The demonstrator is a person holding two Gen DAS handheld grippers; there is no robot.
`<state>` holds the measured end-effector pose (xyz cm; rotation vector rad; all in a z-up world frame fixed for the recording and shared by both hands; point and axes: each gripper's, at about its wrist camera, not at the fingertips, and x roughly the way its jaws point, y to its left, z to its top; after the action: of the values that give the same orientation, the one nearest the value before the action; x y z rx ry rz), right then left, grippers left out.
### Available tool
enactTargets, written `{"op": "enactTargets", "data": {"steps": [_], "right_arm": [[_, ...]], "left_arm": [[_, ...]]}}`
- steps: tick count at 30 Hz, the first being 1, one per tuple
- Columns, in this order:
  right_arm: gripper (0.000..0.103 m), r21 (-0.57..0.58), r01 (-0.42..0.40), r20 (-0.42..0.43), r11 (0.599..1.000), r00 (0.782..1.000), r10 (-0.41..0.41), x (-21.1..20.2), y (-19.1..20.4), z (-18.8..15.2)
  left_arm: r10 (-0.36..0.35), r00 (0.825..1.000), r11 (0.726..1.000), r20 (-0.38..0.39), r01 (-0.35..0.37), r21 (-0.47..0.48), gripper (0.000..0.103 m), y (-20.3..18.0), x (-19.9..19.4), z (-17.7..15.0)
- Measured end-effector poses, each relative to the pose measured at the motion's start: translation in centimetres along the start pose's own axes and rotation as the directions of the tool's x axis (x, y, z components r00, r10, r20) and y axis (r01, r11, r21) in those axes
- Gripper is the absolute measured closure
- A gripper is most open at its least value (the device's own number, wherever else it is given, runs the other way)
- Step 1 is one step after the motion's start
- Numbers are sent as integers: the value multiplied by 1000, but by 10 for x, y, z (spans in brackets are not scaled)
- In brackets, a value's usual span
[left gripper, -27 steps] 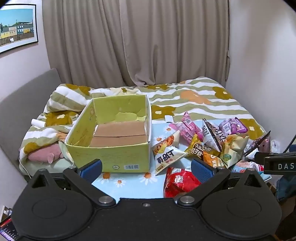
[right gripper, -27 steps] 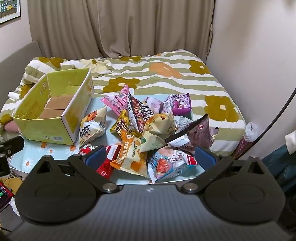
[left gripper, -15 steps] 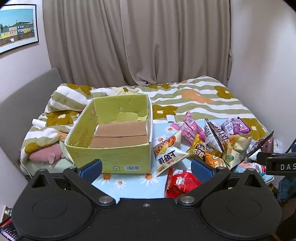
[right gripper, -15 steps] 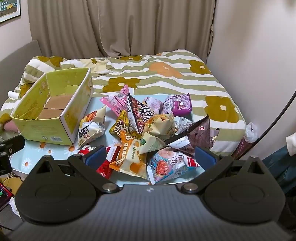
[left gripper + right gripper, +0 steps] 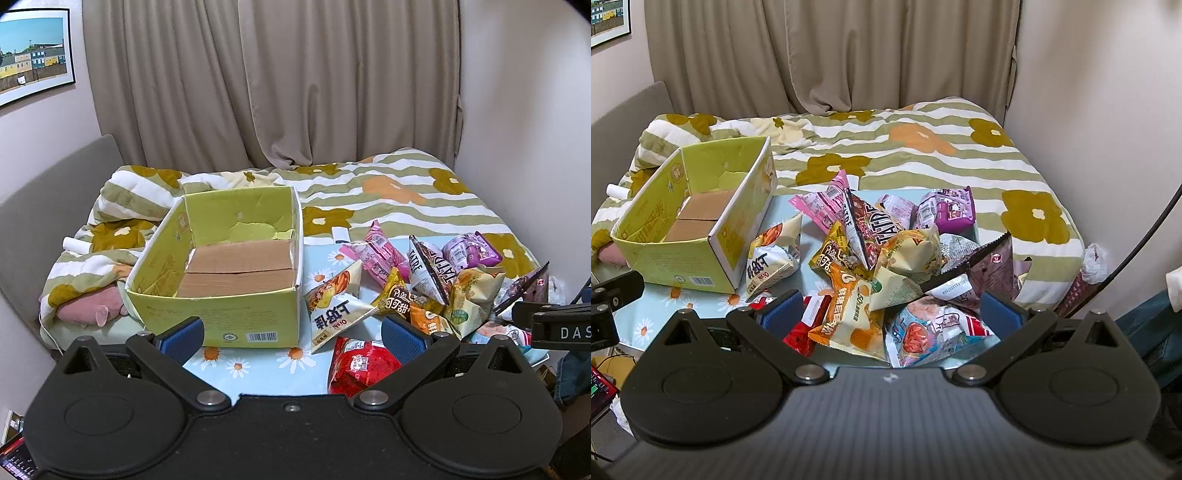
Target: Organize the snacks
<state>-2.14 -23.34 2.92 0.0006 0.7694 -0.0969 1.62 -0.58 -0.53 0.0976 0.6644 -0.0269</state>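
Note:
A yellow-green cardboard box (image 5: 221,325) stands open and empty on a light blue daisy-print tabletop (image 5: 258,365); it also shows at the left in the right wrist view (image 5: 683,269). A heap of snack bags lies to its right: a white chip bag (image 5: 336,314), a red bag (image 5: 358,365), a pink bag (image 5: 373,251), a purple bag (image 5: 469,251) and a dark triangular bag (image 5: 868,225). My left gripper (image 5: 291,336) is open and empty before the box and red bag. My right gripper (image 5: 892,314) is open and empty over the near side of the heap.
The table stands against a bed with a striped flower-print quilt (image 5: 388,192). A pink plush toy (image 5: 92,310) lies left of the box. Curtains (image 5: 277,81) hang behind, a wall (image 5: 1108,110) is at the right. A black cable (image 5: 1145,236) runs at the right.
Both grippers have drifted slightly with the view barely shifting. Both stay open and empty. The snacks and box have not moved.

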Motion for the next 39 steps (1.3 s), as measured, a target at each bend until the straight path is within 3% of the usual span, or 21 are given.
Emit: {"op": "enactTargets", "data": {"steps": [39], "right_arm": [[0,0,-2,-1,1000,1000,2,0,1,3]], "left_arm": [[-20,1000,1000,-6,20,6,0,-1,-2,4]]}}
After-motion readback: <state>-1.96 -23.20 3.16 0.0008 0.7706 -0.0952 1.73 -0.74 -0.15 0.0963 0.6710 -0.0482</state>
